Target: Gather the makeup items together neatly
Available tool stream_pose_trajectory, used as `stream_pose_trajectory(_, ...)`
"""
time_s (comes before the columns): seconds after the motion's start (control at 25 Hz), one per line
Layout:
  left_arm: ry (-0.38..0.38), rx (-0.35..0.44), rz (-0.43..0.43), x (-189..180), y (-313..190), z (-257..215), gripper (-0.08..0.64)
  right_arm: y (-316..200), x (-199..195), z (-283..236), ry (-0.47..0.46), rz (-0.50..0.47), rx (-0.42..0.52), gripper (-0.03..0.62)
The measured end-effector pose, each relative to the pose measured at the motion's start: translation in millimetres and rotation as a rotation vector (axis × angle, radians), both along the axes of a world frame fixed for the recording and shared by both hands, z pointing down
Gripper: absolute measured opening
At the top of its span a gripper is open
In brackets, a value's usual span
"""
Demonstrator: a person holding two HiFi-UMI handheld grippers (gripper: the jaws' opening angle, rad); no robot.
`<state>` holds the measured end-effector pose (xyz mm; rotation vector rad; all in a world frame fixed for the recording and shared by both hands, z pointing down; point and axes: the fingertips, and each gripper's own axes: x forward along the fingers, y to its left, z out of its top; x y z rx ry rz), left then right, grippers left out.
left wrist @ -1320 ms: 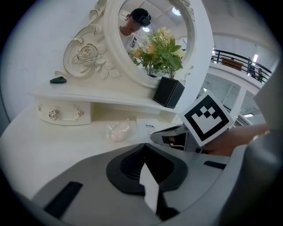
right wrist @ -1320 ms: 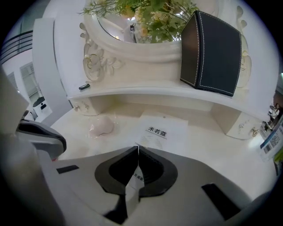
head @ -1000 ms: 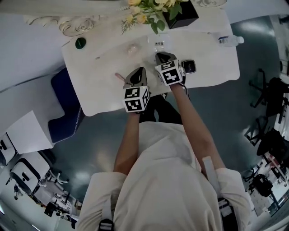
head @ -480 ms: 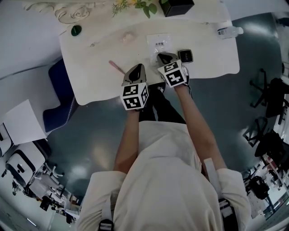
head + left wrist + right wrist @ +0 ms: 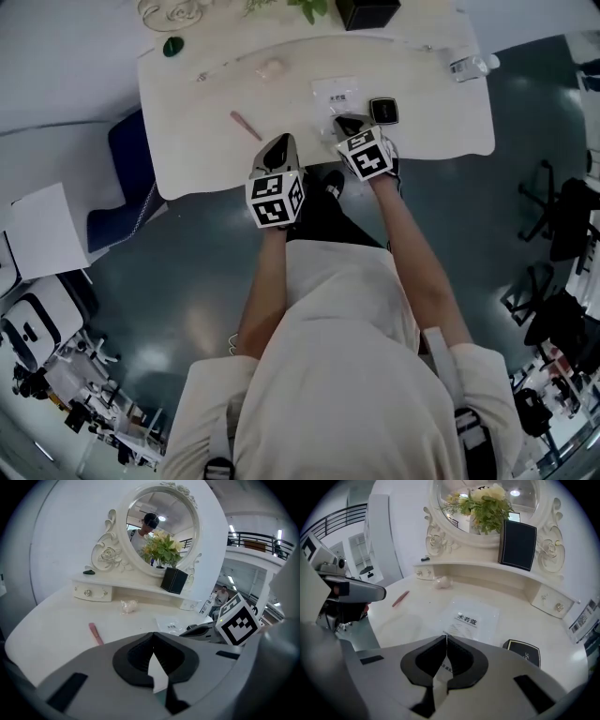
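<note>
On the white dressing table (image 5: 187, 159) lie a pink lip pencil (image 5: 247, 125), a clear sachet with print (image 5: 336, 93), a black square compact (image 5: 383, 111) and a pale pink puff (image 5: 272, 67). My left gripper (image 5: 278, 150) hovers at the table's front edge, shut and empty, with the pencil (image 5: 95, 633) ahead to its left. My right gripper (image 5: 349, 124) is shut and empty too. It is over the near edge of the sachet (image 5: 469, 619), and the compact (image 5: 522, 651) lies to its right. A small green item (image 5: 172, 46) rests on the back shelf.
A round ornate mirror (image 5: 159, 527) and a black vase of flowers (image 5: 173, 579) stand at the back. A small bottle (image 5: 466, 64) lies at the table's right end. A blue stool (image 5: 127, 178) sits to the left of the table. Small drawers (image 5: 91, 592) line the shelf.
Both grippers have drawn back from over the table toward its front edge, still shut and empty. The items on the table have not moved.
</note>
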<state>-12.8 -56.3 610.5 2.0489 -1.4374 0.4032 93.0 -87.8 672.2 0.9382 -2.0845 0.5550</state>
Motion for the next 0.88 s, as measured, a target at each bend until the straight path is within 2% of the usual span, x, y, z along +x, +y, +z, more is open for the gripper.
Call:
stream_pose_trajectory(0.12,-0.006,0.011,-0.028,-8.8,8.4,-4.8,0.015,2.6,0.5,-0.5,-0.001,0.008,0.002,0.046)
stream_pose_trajectory(0.28,-0.013,0.037,-0.063,-22.1,9.5,-13.7,0.015,-1.3,4.0,-11.4,0.014,0.017,0.077,0.049)
stream_pose_trajectory(0.4,-0.016,0.05,-0.091,-32.9,8.6,-17.9,0.015,3.1,0.7,-17.2,-0.004,0.021,0.073,0.049)
stream_pose_trajectory(0.68,-0.04,0.031,-0.139,-52.6,14.3,-5.6,0.015,11.8,-14.7,-36.7,-0.052,0.0,0.085,0.049)
stream_pose_trajectory(0.88,-0.065,0.009,-0.194,-77.2,17.5,4.6,0.015,23.1,-39.7,-49.8,-0.114,-0.022,0.088,0.046)
